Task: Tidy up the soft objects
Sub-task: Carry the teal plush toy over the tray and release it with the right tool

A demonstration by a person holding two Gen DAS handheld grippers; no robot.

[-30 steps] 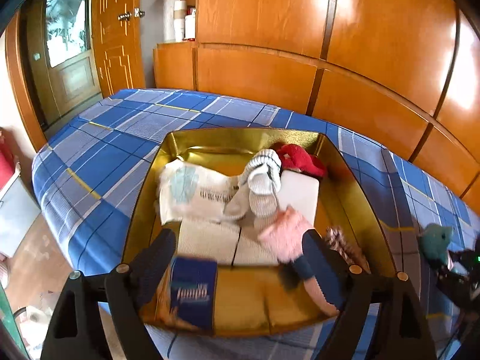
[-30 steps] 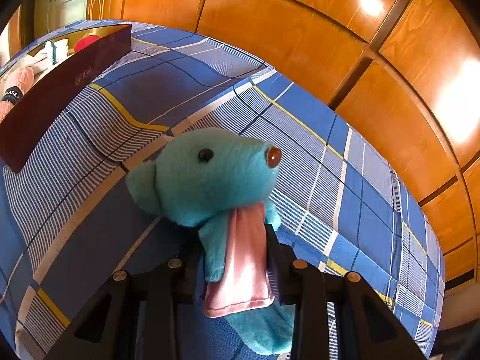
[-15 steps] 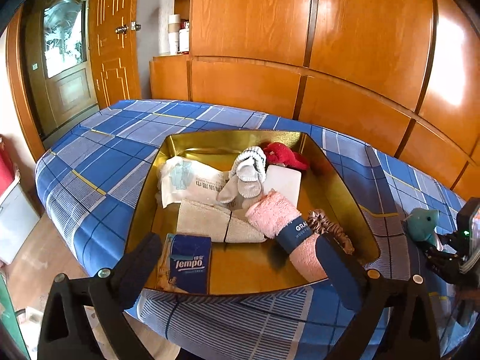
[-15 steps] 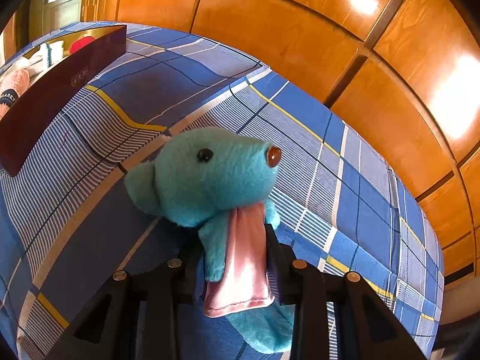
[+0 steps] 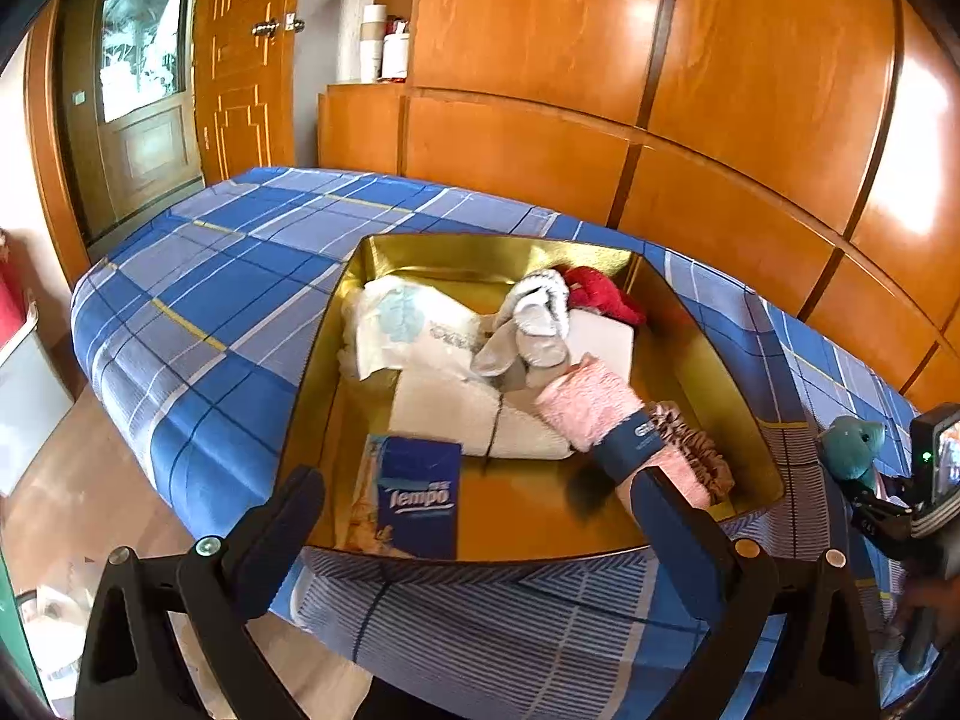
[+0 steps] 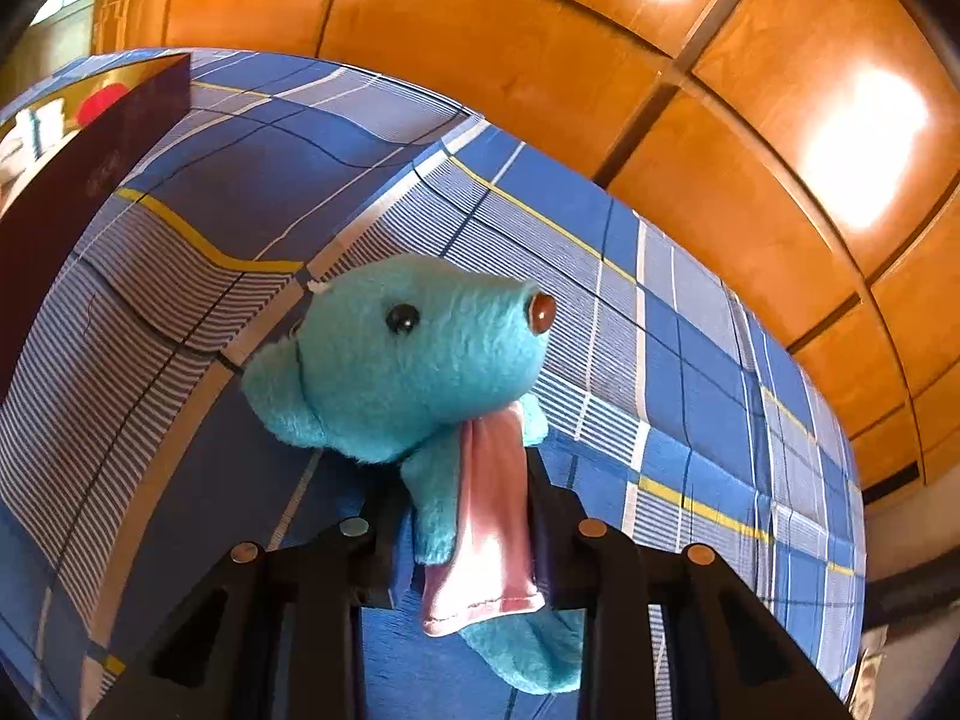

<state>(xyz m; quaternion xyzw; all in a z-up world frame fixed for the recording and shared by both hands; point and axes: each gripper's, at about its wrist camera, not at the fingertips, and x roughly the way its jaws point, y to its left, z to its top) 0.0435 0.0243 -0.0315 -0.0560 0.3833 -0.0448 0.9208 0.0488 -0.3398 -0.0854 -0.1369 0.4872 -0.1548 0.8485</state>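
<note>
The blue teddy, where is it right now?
The blue teddy is pinched in the right gripper, over the checked bedspread, to the right of the gold box.

Bed cover (image 5: 240,276): blue plaid with yellow lines, spread under and ahead of the jaws.
Wardrobe panels (image 5: 660,90): glossy orange wood, far beyond the jaws.
Door (image 5: 144,90): wooden, glass pane, far left of the jaws.
Bottles (image 5: 384,51): on a ledge, beyond the jaws.
Floor (image 5: 78,480): wooden, low left.
</note>
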